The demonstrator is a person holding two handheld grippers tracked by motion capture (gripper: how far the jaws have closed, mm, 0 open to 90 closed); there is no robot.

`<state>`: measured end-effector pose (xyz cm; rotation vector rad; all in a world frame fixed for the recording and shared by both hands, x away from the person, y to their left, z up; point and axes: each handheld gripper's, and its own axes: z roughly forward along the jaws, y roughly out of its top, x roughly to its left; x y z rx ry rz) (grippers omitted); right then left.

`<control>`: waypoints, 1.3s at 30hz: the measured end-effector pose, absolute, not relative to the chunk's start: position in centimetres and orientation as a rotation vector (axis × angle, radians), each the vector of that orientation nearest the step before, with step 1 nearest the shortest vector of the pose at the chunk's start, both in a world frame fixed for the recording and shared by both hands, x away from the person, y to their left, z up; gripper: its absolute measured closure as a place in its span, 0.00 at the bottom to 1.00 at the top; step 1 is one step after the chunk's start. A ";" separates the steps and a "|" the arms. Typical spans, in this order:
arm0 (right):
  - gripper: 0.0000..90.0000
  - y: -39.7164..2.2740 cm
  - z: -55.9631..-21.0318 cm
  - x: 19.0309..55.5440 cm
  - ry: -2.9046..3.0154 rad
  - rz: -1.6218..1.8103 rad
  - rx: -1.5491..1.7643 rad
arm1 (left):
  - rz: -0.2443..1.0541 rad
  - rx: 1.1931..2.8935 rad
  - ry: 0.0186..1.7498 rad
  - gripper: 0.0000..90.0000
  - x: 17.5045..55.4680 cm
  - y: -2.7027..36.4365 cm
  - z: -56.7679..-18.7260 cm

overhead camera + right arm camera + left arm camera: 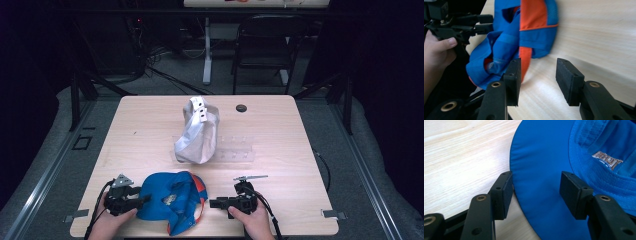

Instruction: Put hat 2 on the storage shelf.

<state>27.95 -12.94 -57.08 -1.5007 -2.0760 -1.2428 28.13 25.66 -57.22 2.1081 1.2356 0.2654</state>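
Hands on both sides are closing in on the blue cap (172, 200), which lies upside down at the near edge of the wooden table (280, 130), between the two tools. The left gripper (146, 198) has its jaws wide open around the cap's brim, one jaw at the brim's edge and one over it, and they hold nothing yet. The right gripper (213, 203) is open too, just beside the cap's orange and blue side, with bare wood between its jaws. It looks like the step in hand is getting a grip on the cap. Next, the left jaws would need to squeeze shut on the brim, and the right ones must slide closer first. Careful: the cap sits near the table's front edge. Farther back stand a white cap (197, 132) and a clear tray (237, 149), with open wood in between.
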 end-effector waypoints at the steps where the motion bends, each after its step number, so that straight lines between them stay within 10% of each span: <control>1: 0.62 -12.7 -57.2 27.9 -2.073 -1.244 -1.493 | 0.261 2.114 1.230 0.50 28.1 25.6 -57.1; 26: 0.62 -9.3 -58.9 28.3 -2.063 -1.152 -1.339 | 0.358 2.138 1.168 0.53 27.0 25.5 -56.9; 39: 0.84 -9.5 -58.5 28.1 -2.020 -1.171 -1.330 | 0.344 2.149 1.178 0.53 27.1 25.7 -57.0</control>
